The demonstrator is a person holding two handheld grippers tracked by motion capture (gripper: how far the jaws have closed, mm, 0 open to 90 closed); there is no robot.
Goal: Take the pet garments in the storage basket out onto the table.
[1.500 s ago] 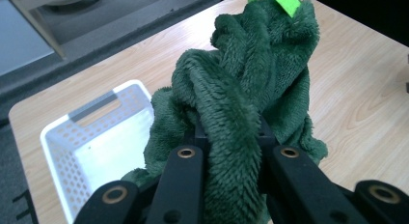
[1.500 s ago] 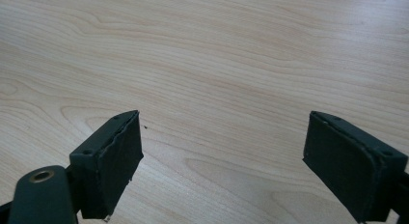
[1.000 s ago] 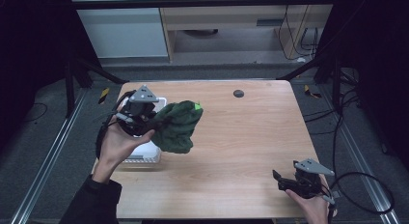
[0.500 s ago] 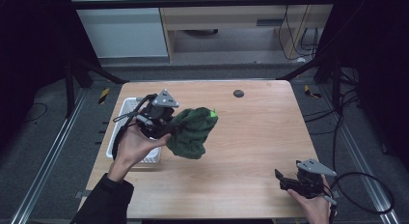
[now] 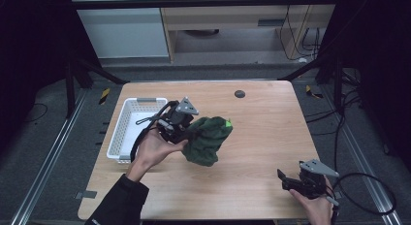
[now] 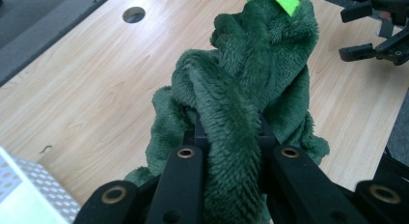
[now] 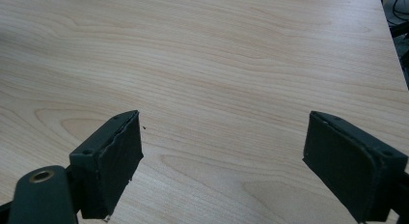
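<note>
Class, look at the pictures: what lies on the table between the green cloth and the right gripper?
Nothing: in the high view, bare wooden table separates the green cloth from the right gripper.

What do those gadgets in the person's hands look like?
Each hand-held gripper, left and right, is black, with two flat-padded jaws, a grey three-cornered plate on top and a trailing black cable. The left arm wears a dark sleeve.

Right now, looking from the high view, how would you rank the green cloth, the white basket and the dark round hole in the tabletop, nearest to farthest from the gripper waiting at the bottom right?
From the right gripper:
1. Green cloth, mid-table, clamped by the left gripper.
2. Dark round hole, near the far edge.
3. White basket, at the left edge.
</note>
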